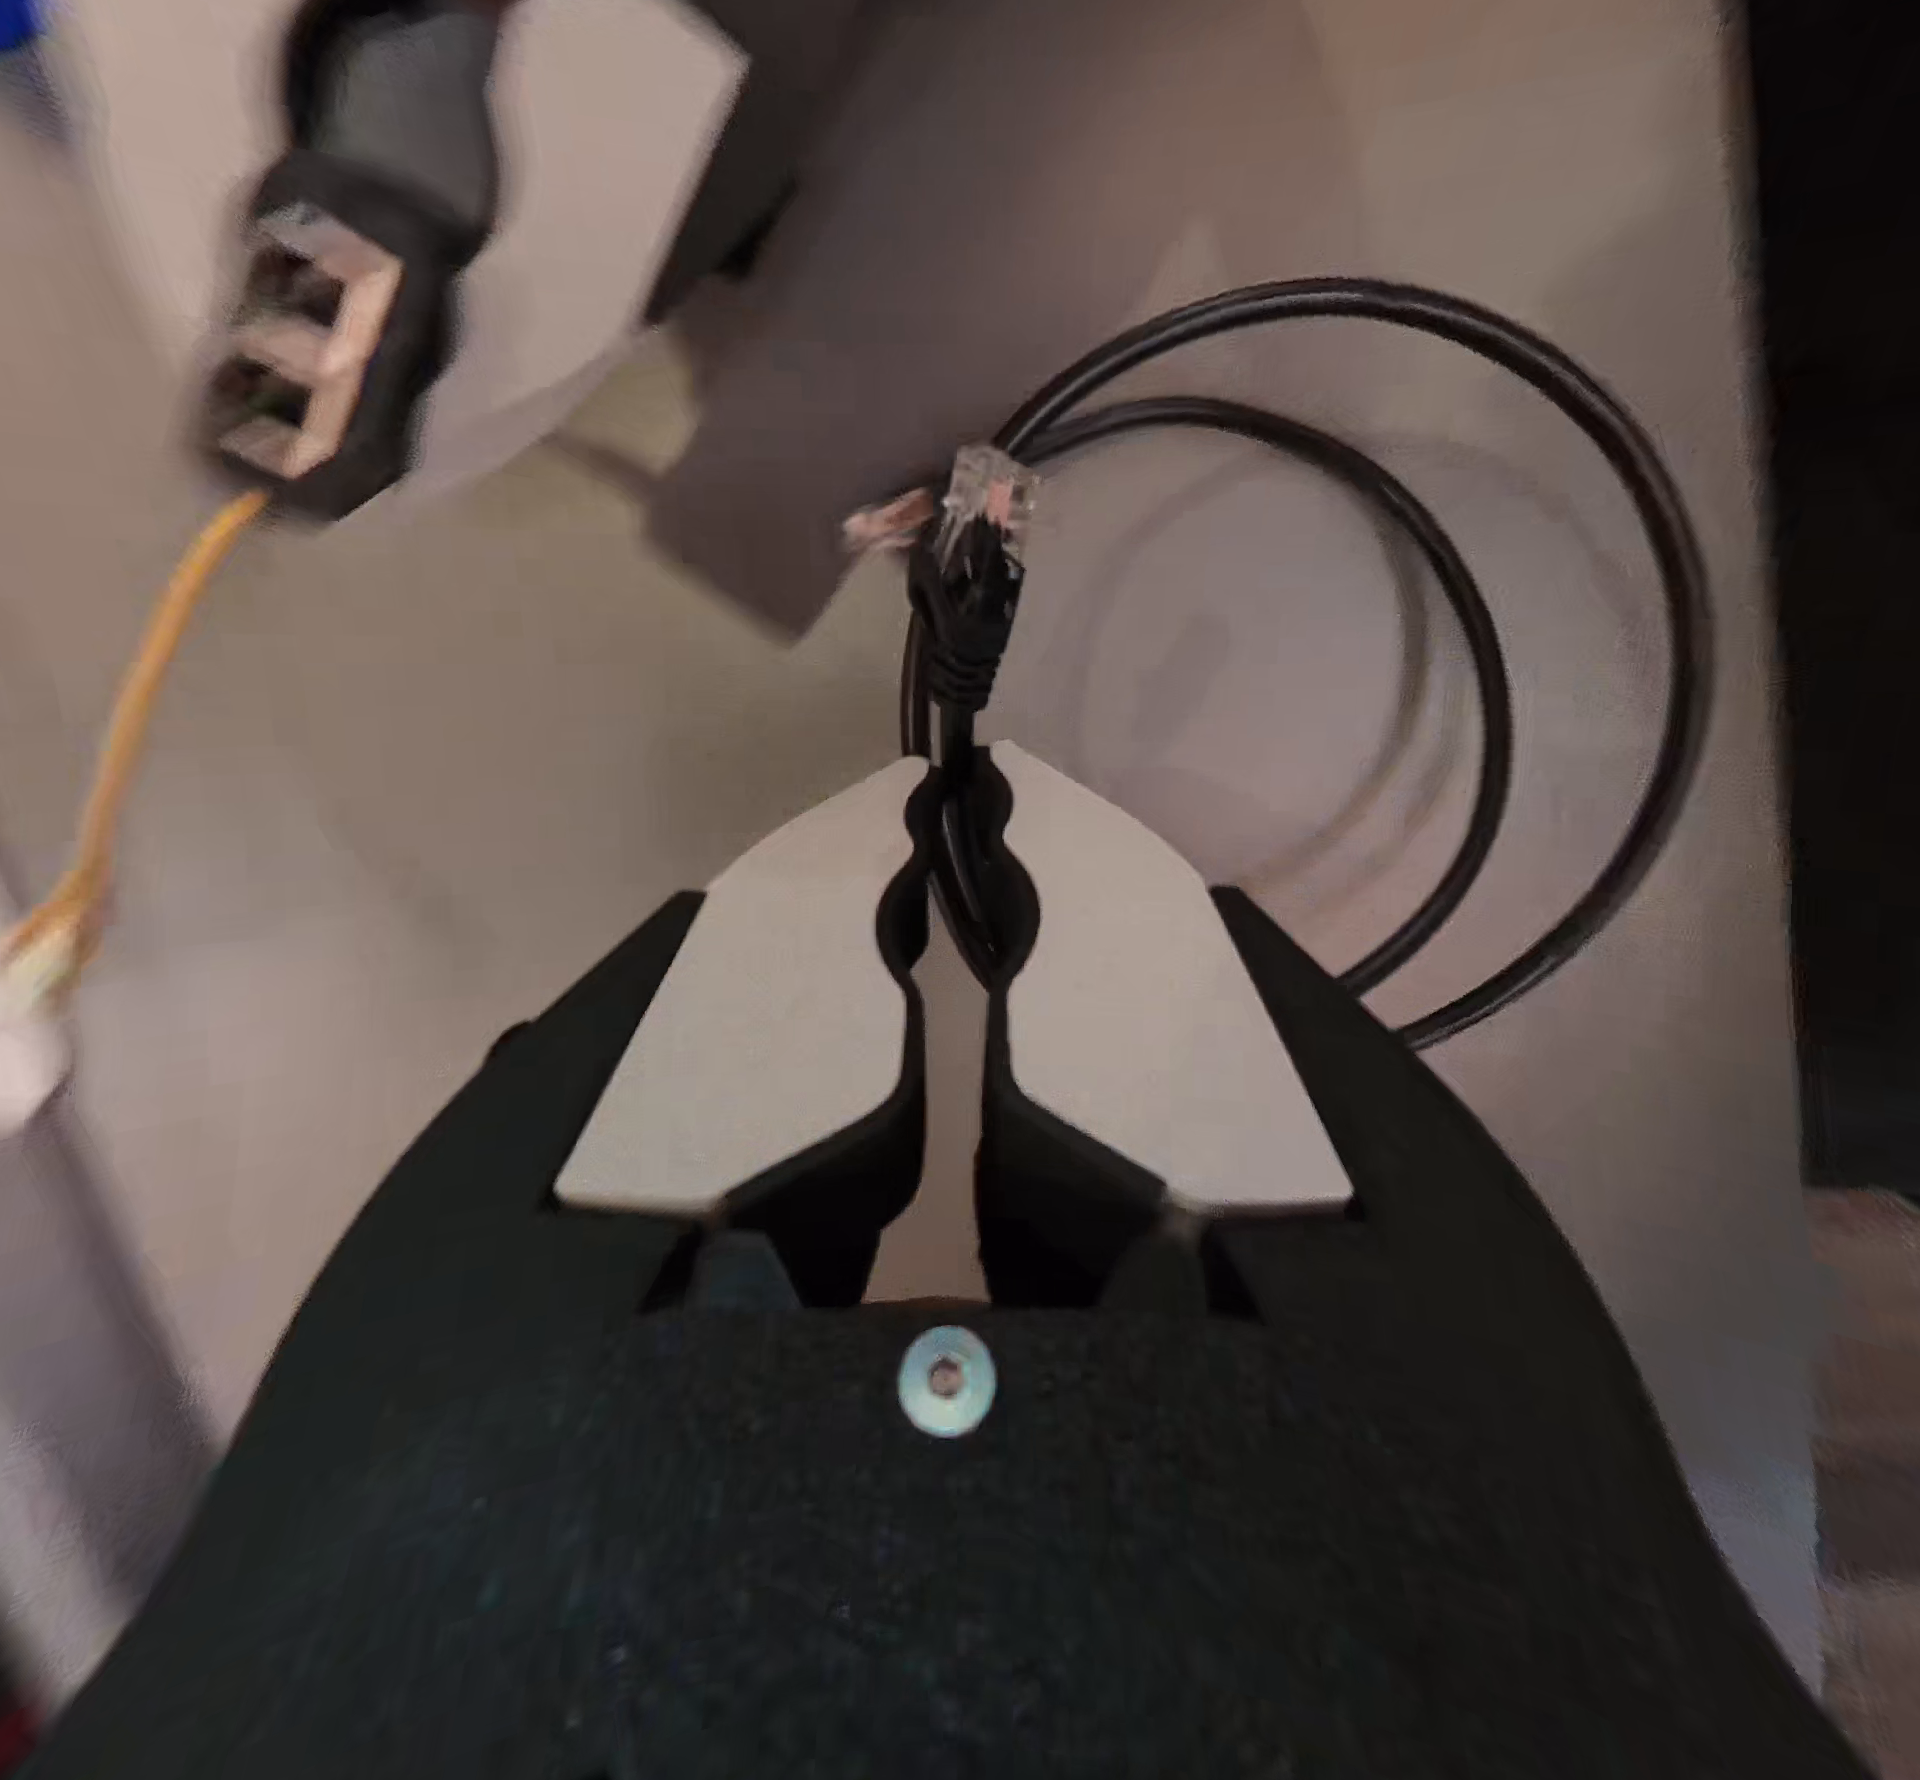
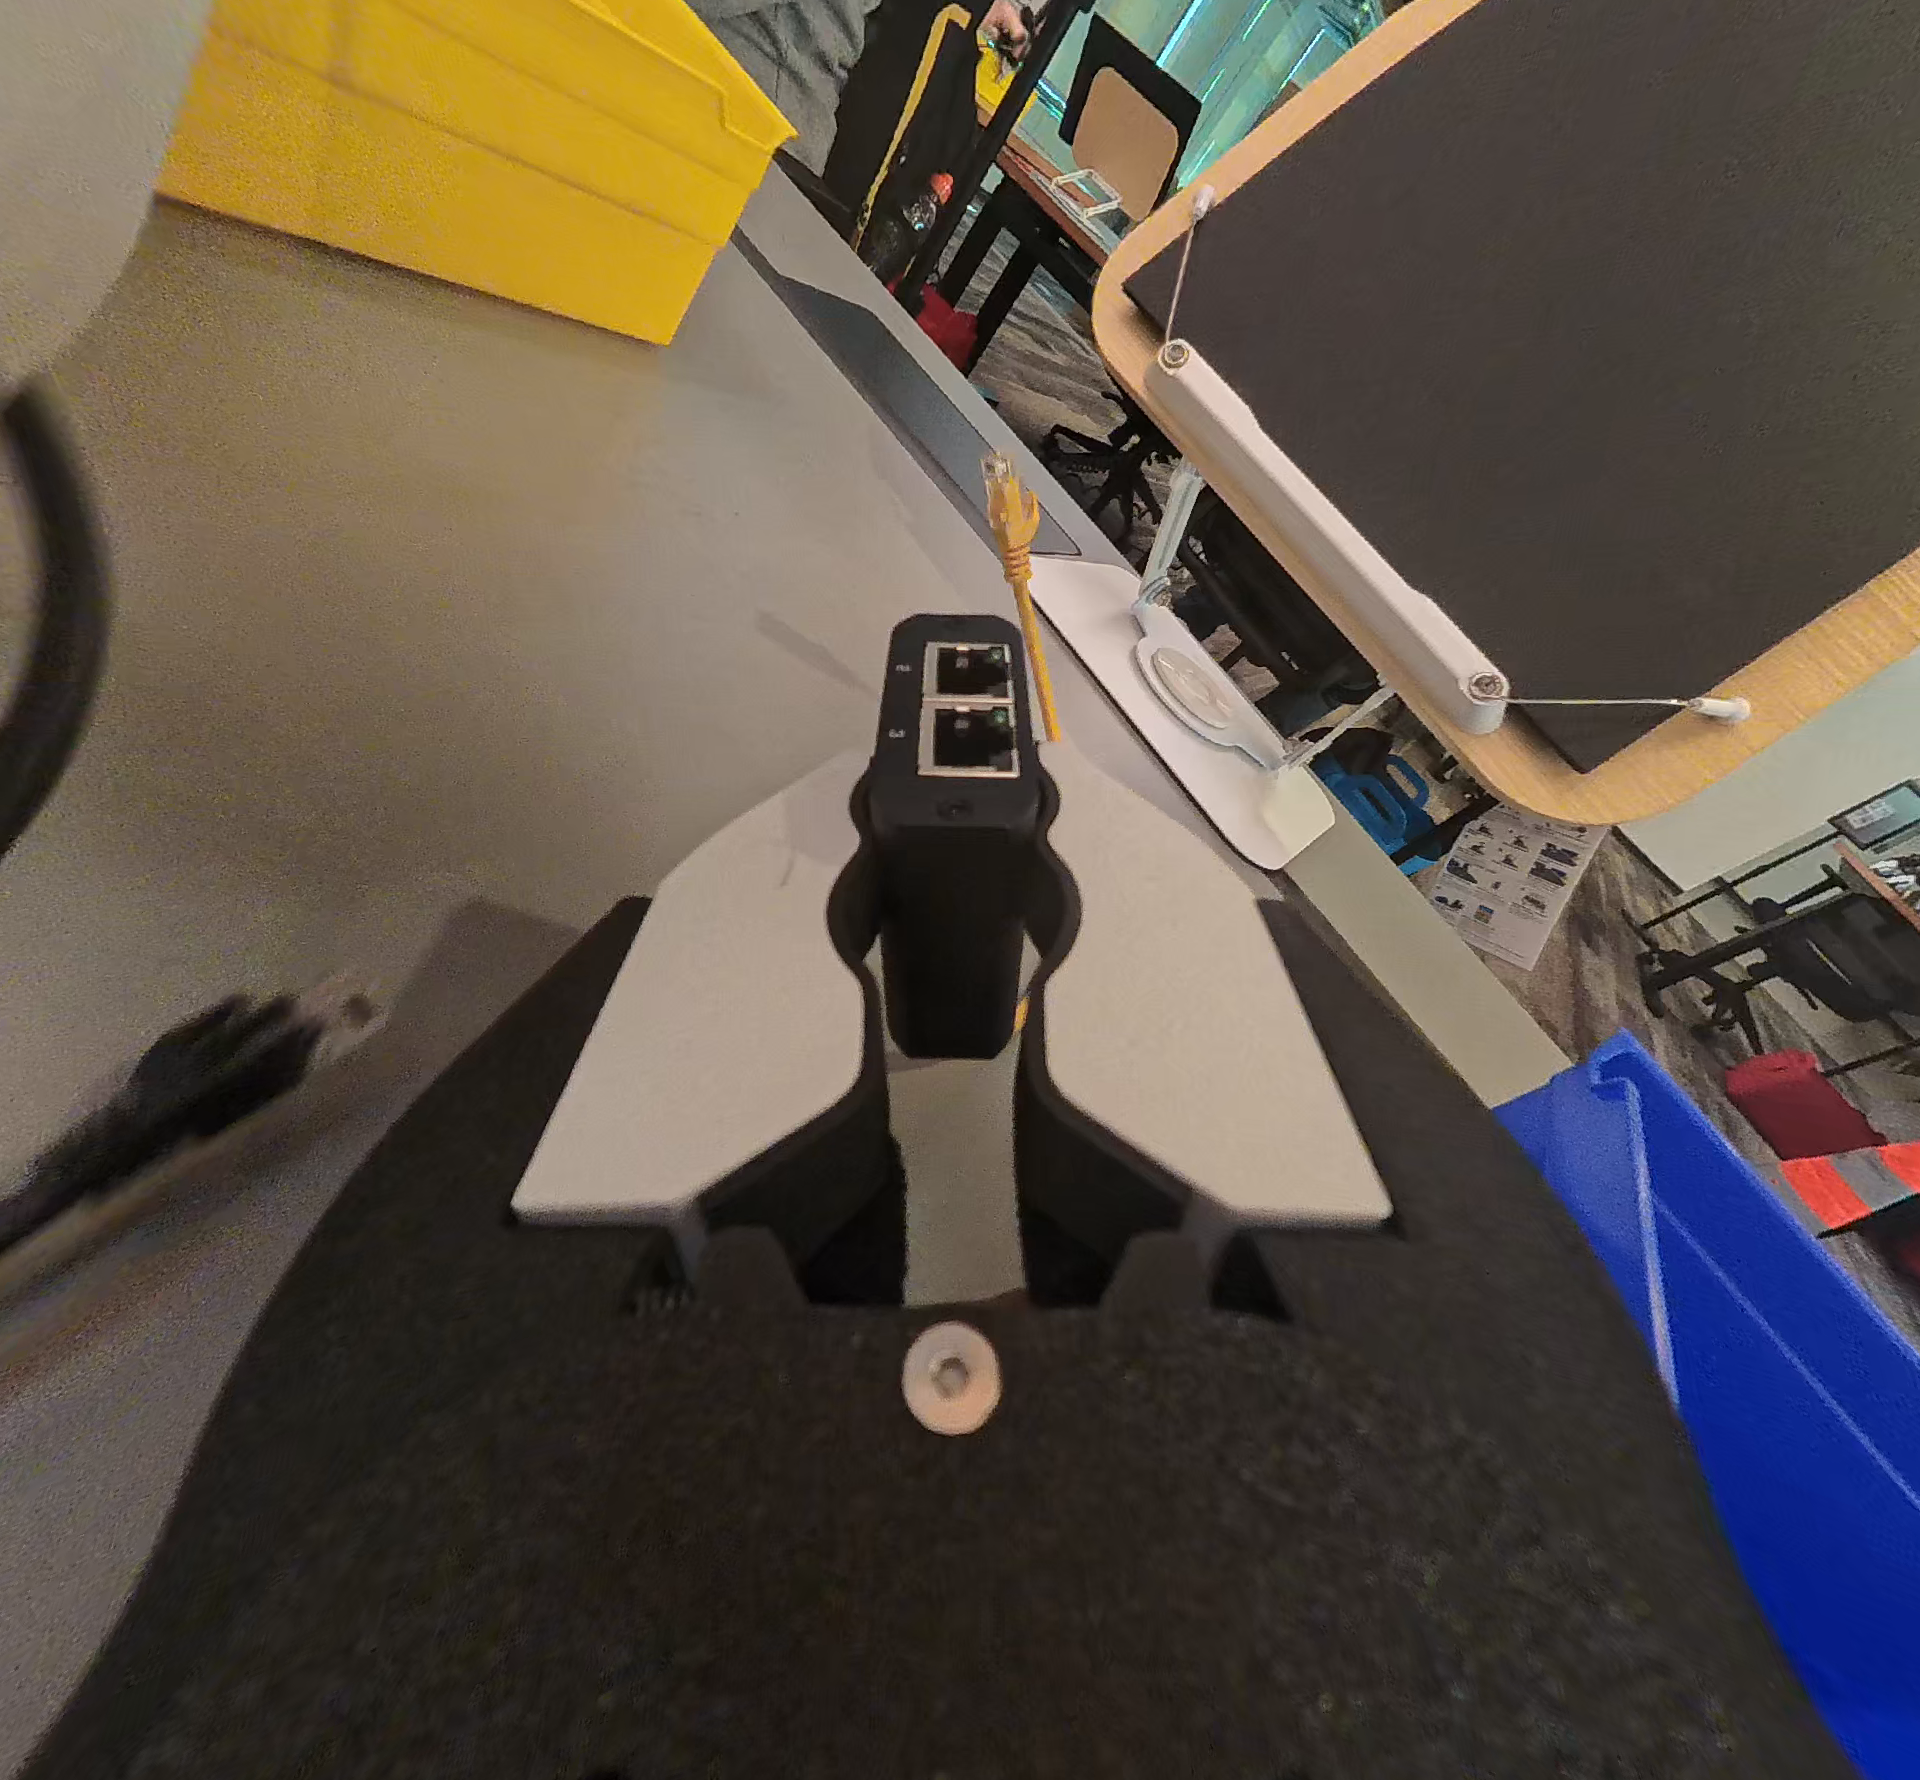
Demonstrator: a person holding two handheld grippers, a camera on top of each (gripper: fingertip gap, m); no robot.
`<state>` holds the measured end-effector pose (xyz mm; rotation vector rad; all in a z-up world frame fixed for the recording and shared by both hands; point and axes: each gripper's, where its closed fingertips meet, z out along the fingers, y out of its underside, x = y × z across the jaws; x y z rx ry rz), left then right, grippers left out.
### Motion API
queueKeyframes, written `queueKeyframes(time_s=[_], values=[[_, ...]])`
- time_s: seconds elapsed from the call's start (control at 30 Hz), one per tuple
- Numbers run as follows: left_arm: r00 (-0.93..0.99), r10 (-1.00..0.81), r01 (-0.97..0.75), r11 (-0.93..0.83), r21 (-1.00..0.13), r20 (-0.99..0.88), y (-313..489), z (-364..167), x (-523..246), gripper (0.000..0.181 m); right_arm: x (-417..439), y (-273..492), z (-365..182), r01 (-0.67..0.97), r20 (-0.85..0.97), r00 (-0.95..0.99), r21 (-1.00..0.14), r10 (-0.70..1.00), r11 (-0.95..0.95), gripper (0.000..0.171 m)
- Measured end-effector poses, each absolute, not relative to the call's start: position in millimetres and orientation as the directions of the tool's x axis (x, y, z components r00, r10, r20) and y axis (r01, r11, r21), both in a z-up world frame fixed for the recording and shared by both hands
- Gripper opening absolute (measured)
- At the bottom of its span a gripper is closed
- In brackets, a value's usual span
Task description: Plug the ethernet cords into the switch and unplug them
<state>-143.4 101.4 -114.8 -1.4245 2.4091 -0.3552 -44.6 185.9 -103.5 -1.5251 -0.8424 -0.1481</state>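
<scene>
Grey surface under you: your left gripper jaws pinch the black cord; your right gripper jaws clamp the switch, its port markings too small to read.

The black cord has a smooth, slightly glossy jacket and a clear plastic plug. The switch is matt black plastic with 2 metal-rimmed ports. The table looks smooth and matt grey.
</scene>
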Motion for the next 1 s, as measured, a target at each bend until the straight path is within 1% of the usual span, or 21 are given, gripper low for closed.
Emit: queueKeyframes(time_s=[0.07,0.1,0.13,0.17,0.2,0.27,0.33,0.37,0.47,0.57,0.6,0.73,0.87,1.0], values=[[-0.313,-0.872,-0.871,0.422,-0.254,-0.376,130.8,-93.6,-163.1,0.005,-45.2,185.5,-103.4,0.589,0.573,0.711,-0.802,0.407,0.101,0.024],[-0.21,-0.841,-0.913,0.351,-0.209,-0.498,146.0,-82.2,-175.2,0.005,-45.5,185.3,-103.5,0.595,0.58,0.707,-0.797,0.404,0.102,0.024],[-0.059,-0.792,-0.955,0.222,-0.198,-0.608,161.1,-68.4,-189.4,0.005,-45.9,185.2,-103.7,0.602,0.588,0.703,-0.792,0.401,0.106,0.024],[0.086,-0.725,-0.97,0.096,-0.223,-0.683,169.1,-54.9,-204.1,0.005,-46.7,184.8,-104.5,0.608,0.594,0.697,-0.787,0.402,0.109,0.024],[0.201,-0.683,-0.957,0.017,-0.29,-0.703,167.1,-45.7,-213.2,0.005,-47.4,184.9,-105.4,0.612,0.598,0.693,-0.783,0.403,0.109,0.024],[0.413,-0.674,-0.879,-0.119,-0.462,-0.612,149.6,-46.6,-220.8,0.005,-49.1,184.7,-106.4,0.617,0.603,0.688,-0.779,0.404,0.111,0.023],[0.557,-0.718,-0.769,-0.257,-0.585,-0.416,121.3,-74.9,-216.1,0.005,-50.4,184.2,-107.5,0.625,0.611,0.68,-0.772,0.405,0.115,0.024],[0.598,-0.737,-0.723,-0.327,-0.608,-0.314,107.1,-94.7,-212.1,0.005,-50.8,183.9,-107.9,0.628,0.613,0.677,-0.77,0.406,0.116,0.023],[0.7,-0.694,-0.604,-0.453,-0.656,-0.166,89.7,-135.3,-212.8,0.005,-51.9,183.2,-107.7,0.626,0.613,0.676,-0.77,0.41,0.119,0.024],[0.701,-0.697,-0.445,-0.593,-0.671,0.152,65.6,-160.4,-196.9,0.005,-52.4,182.8,-108.1,0.629,0.615,0.673,-0.768,0.411,0.121,0.023],[0.695,-0.688,-0.403,-0.614,-0.678,0.209,63.0,-163.4,-194.4,0.005,-52.8,182.5,-108.2,0.628,0.615,0.672,-0.769,0.412,0.122,0.024],[0.574,-0.705,-0.33,-0.665,-0.671,0.417,46.4,-163.6,-181.0,0.005,-54.3,181.8,-107.7,0.625,0.612,0.672,-0.771,0.416,0.124,0.024],[0.49,-0.7,-0.295,-0.693,-0.658,0.519,39.3,-162.7,-177.5,0.005,-54.9,181.2,-107.8,0.626,0.613,0.671,-0.77,0.417,0.125,0.024],[0.303,-0.658,-0.19,-0.75,-0.633,0.689,26.6,-138.2,-164.7,0.004,-55.1,181.5,-107.6,0.624,0.611,0.671,-0.771,0.419,0.125,0.024]])
